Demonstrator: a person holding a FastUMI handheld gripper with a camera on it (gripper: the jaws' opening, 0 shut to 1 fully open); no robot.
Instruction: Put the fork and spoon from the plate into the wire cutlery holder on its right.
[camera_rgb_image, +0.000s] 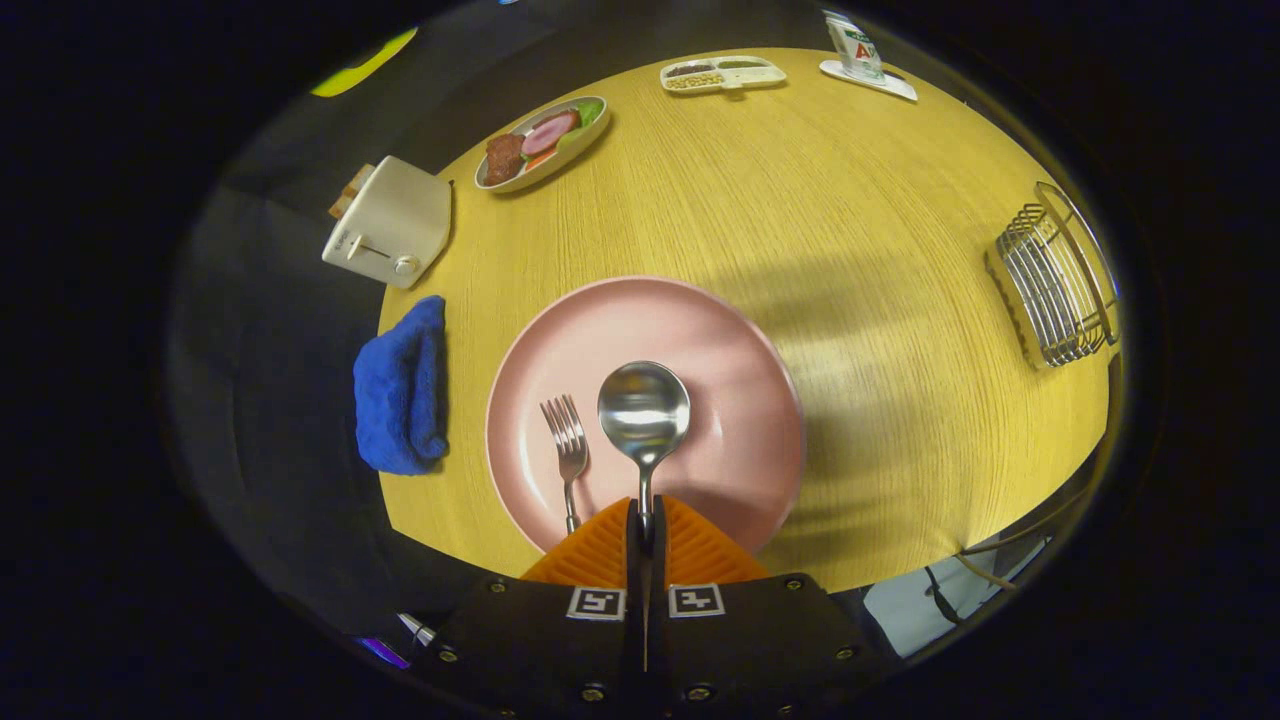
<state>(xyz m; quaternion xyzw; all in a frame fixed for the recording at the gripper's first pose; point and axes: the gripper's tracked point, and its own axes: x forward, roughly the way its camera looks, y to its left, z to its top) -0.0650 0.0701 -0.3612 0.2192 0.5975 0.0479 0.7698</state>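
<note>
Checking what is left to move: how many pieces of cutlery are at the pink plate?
2. The spoon has its handle gripped between the closed fingers, bowl over the plate. The fork lies on the plate beside it.

On my table I counted one pink plate (700, 330), one fork (566, 440) and one spoon (644, 412), its handle pinched between my gripper's (645, 522) two fingers; one wire cutlery holder (1058, 285), one toaster (390, 222), one blue cloth (400, 390), one oval food dish (545, 141), one divided tray (722, 74) and one carton (853, 46)
</note>
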